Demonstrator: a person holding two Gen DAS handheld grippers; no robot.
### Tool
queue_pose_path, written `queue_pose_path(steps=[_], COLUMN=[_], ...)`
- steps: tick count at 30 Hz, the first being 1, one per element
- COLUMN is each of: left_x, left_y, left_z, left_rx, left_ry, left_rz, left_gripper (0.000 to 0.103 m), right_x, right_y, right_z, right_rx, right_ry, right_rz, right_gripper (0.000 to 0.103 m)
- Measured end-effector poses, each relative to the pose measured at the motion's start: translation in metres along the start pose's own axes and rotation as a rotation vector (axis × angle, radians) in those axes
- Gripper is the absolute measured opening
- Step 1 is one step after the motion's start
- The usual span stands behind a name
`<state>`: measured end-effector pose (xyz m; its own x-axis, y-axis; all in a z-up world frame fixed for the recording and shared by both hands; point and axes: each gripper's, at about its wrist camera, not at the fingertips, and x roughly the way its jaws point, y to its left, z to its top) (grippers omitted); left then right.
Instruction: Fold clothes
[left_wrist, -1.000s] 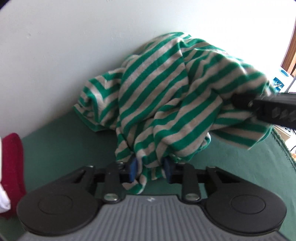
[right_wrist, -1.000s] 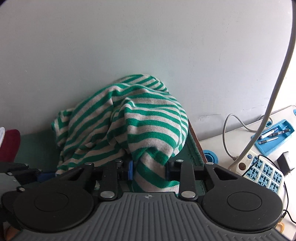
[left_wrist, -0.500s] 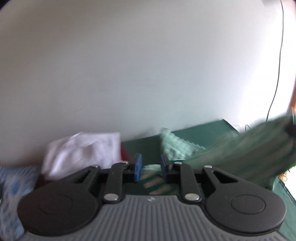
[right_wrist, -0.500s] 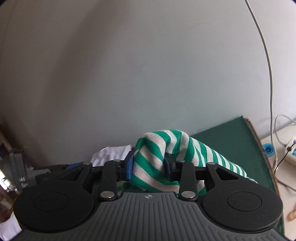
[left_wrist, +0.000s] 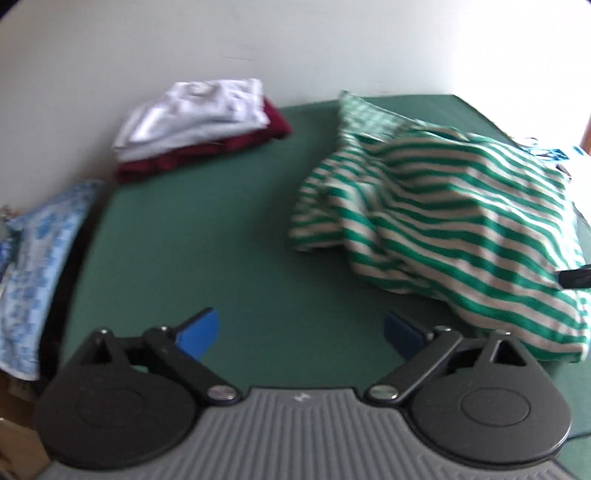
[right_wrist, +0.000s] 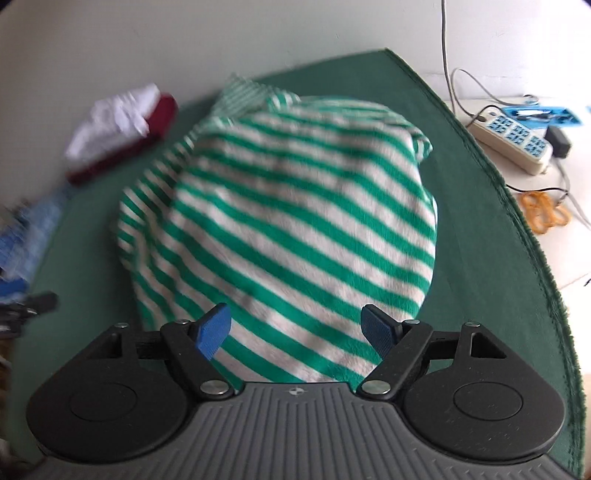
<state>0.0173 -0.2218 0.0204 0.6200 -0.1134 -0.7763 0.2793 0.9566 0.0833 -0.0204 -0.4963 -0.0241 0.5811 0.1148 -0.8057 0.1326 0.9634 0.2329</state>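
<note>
A green-and-white striped garment (left_wrist: 443, 221) lies crumpled on the green table cover (left_wrist: 221, 258), to the right in the left wrist view. It fills the middle of the right wrist view (right_wrist: 295, 221). My left gripper (left_wrist: 301, 332) is open and empty above bare cover, left of the garment. My right gripper (right_wrist: 295, 328) is open, its blue pads spread just over the garment's near edge, holding nothing. The tip of the right gripper (left_wrist: 576, 277) shows at the garment's right edge in the left wrist view.
A folded stack of white and dark red clothes (left_wrist: 199, 125) sits at the back left by the wall. A blue-patterned cloth (left_wrist: 37, 258) lies at the left edge. A power strip (right_wrist: 513, 136), cables and orange scissors (right_wrist: 543, 214) lie on the white surface right of the table.
Both grippers were shut on the striped garment and held it up; they have opened and let it drop flat on the table. Both views have tilted down toward the table.
</note>
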Motion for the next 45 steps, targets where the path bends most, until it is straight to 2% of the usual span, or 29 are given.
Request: queue_pose_path(steps=[1, 2, 3, 5, 8, 9, 11, 14, 15, 16, 17, 18, 19, 20, 24, 28, 29, 30, 31, 32, 33, 34, 37, 39, 40, 41, 42, 44, 45], left_x=[0.002, 0.003, 0.002, -0.003, -0.014, -0.017, -0.020, -0.018, -0.018, -0.017, -0.016, -0.016, -0.016, -0.017, -0.030, -0.048, -0.051, -0.054, -0.056, -0.059, -0.061, -0.062, -0.061, -0.055, -0.051, -0.048, -0.043, -0.032, -0.027], left_y=[-0.003, -0.006, -0.007, -0.005, 0.011, 0.017, 0.033, 0.051, 0.057, 0.063, 0.067, 0.069, 0.071, 0.073, 0.079, 0.090, 0.093, 0.095, 0.097, 0.099, 0.099, 0.098, 0.085, 0.068, 0.058, 0.048, 0.036, 0.011, -0.002], left_z=[-0.004, -0.008, -0.012, -0.020, -0.032, -0.036, -0.043, -0.053, -0.056, -0.059, -0.062, -0.064, -0.066, -0.067, -0.070, -0.079, -0.082, -0.085, -0.088, -0.091, -0.095, -0.098, -0.103, -0.102, -0.099, -0.096, -0.092, -0.084, -0.080], left_rx=[0.012, 0.024, 0.038, 0.074, 0.118, 0.129, 0.139, 0.144, 0.145, 0.147, 0.153, 0.163, 0.174, 0.184, 0.199, 0.200, 0.191, 0.176, 0.159, 0.145, 0.132, 0.120, 0.121, 0.145, 0.159, 0.172, 0.189, 0.233, 0.256], left_ry=[0.000, -0.005, -0.010, -0.027, -0.059, -0.068, -0.070, -0.048, -0.041, -0.033, -0.029, -0.032, -0.036, -0.043, -0.071, -0.089, -0.089, -0.086, -0.083, -0.083, -0.086, -0.090, -0.100, -0.098, -0.101, -0.105, -0.109, -0.116, -0.118], left_rz=[-0.014, -0.027, -0.040, -0.045, -0.029, -0.025, -0.034, -0.061, -0.070, -0.080, -0.090, -0.095, -0.097, -0.097, -0.078, -0.019, -0.002, 0.014, 0.028, 0.041, 0.053, 0.065, 0.096, 0.103, 0.098, 0.092, 0.085, 0.065, 0.062], left_gripper=[0.099, 0.100, 0.100, 0.100, 0.101, 0.102, 0.102, 0.102, 0.102, 0.102, 0.102, 0.102, 0.102, 0.102, 0.102, 0.103, 0.103, 0.102, 0.102, 0.102, 0.102, 0.102, 0.102, 0.102, 0.102, 0.102, 0.102, 0.102, 0.102], right_x=[0.005, 0.005, -0.005, -0.026, -0.059, -0.081, -0.121, -0.180, -0.193, -0.193, -0.193, -0.188, -0.172, -0.153, -0.065, -0.003, 0.010, 0.020, 0.026, 0.029, 0.024, 0.014, -0.034, -0.078, -0.102, -0.126, -0.151, -0.195, -0.212], right_y=[0.003, 0.005, 0.007, 0.011, 0.018, 0.020, 0.024, 0.031, 0.036, 0.046, 0.056, 0.066, 0.076, 0.087, 0.126, 0.132, 0.132, 0.129, 0.122, 0.114, 0.105, 0.095, 0.074, 0.065, 0.058, 0.052, 0.048, 0.049, 0.050], right_z=[-0.003, -0.005, -0.006, -0.007, -0.009, -0.007, -0.007, -0.008, -0.009, -0.011, -0.012, -0.014, -0.017, -0.022, -0.038, -0.042, -0.041, -0.037, -0.032, -0.026, -0.019, -0.013, 0.002, 0.009, 0.012, 0.013, 0.012, 0.008, 0.005], right_rx=[0.028, 0.052, 0.070, 0.107, 0.159, 0.175, 0.202, 0.233, 0.227, 0.186, 0.144, 0.108, 0.085, 0.059, -0.092, -0.160, -0.169, -0.159, -0.130, -0.091, -0.031, 0.023, 0.120, 0.131, 0.144, 0.154, 0.137, 0.005, -0.060], right_ry=[-0.001, -0.011, -0.041, -0.101, -0.200, -0.260, -0.390, -0.595, -0.641, -0.635, -0.629, -0.606, -0.551, -0.499, -0.294, -0.237, -0.232, -0.228, -0.214, -0.205, -0.207, -0.214, -0.292, -0.381, -0.431, -0.485, -0.540, -0.616, -0.646], right_rz=[-0.002, 0.001, 0.017, 0.049, 0.100, 0.128, 0.179, 0.253, 0.249, 0.179, 0.108, 0.047, 0.008, -0.019, -0.103, -0.216, -0.245, -0.272, -0.285, -0.281, -0.234, -0.176, 0.024, 0.155, 0.242, 0.329, 0.395, 0.418, 0.400], right_gripper=[0.075, 0.056, 0.031, 0.014, 0.012, 0.010, 0.000, 0.000, 0.006, 0.012, 0.034, 0.066, 0.077, 0.081, 0.080, 0.075, 0.070, 0.050, 0.041, 0.037, 0.023, 0.016, 0.011, 0.006, 0.000, 0.000, 0.000, 0.000, 0.005])
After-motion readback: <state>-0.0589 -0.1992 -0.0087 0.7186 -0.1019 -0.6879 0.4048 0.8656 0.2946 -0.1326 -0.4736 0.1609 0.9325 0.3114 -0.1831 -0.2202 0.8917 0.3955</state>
